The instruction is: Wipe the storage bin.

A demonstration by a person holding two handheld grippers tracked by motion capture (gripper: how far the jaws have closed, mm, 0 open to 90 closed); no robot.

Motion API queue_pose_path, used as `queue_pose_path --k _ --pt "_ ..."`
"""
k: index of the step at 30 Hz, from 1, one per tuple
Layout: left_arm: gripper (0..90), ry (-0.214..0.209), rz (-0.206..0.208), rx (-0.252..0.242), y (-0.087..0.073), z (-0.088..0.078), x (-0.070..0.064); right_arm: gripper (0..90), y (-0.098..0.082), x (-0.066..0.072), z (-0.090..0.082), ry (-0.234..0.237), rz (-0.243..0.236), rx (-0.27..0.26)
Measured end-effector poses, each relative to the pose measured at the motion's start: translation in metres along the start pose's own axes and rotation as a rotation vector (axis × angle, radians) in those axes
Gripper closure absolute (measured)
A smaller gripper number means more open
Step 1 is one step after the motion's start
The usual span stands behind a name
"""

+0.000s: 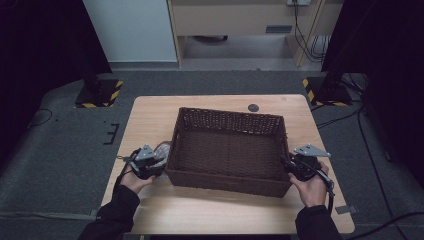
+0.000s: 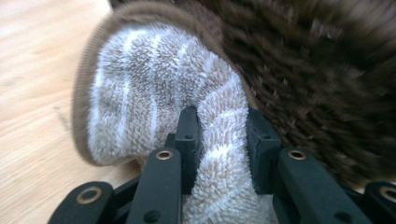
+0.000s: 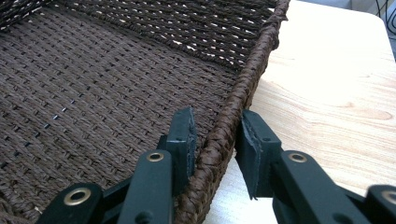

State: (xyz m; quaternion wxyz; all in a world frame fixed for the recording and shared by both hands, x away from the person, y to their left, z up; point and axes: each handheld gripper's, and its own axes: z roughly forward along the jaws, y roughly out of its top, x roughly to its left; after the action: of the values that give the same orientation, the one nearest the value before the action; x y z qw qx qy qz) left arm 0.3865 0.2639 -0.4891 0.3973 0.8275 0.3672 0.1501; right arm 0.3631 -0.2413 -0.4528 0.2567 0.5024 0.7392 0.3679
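A: What's clamped in the left gripper (image 2: 219, 135)?

B: A fuzzy striped sock (image 2: 159, 88) is pinched between its jaws, nearly closed on the fabric. It's held just outside the left wall of the brown wicker basket (image 1: 227, 182), low by the wooden table (image 1: 150, 115).

A: And the right gripper (image 3: 217, 140)?

B: The basket's right rim is straddled near its near corner, one jaw inside, one outside. A small gap is seen at the outer pad.

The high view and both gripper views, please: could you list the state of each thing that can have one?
Dark brown woven wicker basket: upright, empty, on the light wooden table.
Beige-and-white striped fluffy sock: outside the basket, against its wall.
Left gripper: shut on the sock.
Right gripper: astride the basket rim; grip unclear.
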Motion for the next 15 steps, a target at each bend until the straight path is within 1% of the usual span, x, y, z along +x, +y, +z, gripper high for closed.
queue_pose_path --k 1,3,4,6,7,9,11,14,15 --pt "69.5 0.002 -0.013 -0.021 0.001 -0.006 0.002 67.9 0.000 0.000 0.000 0.000 0.000 0.000" --pt "69.4 0.005 -0.025 -0.064 0.003 -0.019 0.005 67.8 -0.001 0.002 -0.001 -0.003 0.001 0.000" --pt "69.5 0.002 -0.022 -0.088 0.004 -0.027 0.005 67.7 -0.001 0.004 -0.002 -0.006 0.010 0.002" --pt "69.5 -0.016 -0.026 -0.139 0.008 -0.042 0.005 67.5 -0.001 0.004 -0.002 -0.007 0.005 0.001" --pt "69.5 -0.025 -0.020 -0.163 0.011 -0.049 0.003 67.3 -0.002 0.004 -0.002 -0.008 0.006 0.001" --pt "69.5 -0.036 -0.006 -0.169 0.013 -0.053 0.000 67.0 -0.002 0.004 -0.002 -0.001 0.006 -0.003" --pt "69.6 -0.056 0.013 -0.162 0.012 -0.051 -0.005 66.8 -0.002 0.004 -0.002 0.002 0.008 -0.004" --pt "69.8 -0.052 0.018 -0.149 0.009 -0.046 -0.006 66.7 -0.002 0.004 -0.002 0.003 0.008 -0.004" --pt "69.8 -0.066 0.008 -0.132 0.006 -0.043 -0.005 66.6 -0.002 0.003 -0.002 0.003 0.006 -0.006"
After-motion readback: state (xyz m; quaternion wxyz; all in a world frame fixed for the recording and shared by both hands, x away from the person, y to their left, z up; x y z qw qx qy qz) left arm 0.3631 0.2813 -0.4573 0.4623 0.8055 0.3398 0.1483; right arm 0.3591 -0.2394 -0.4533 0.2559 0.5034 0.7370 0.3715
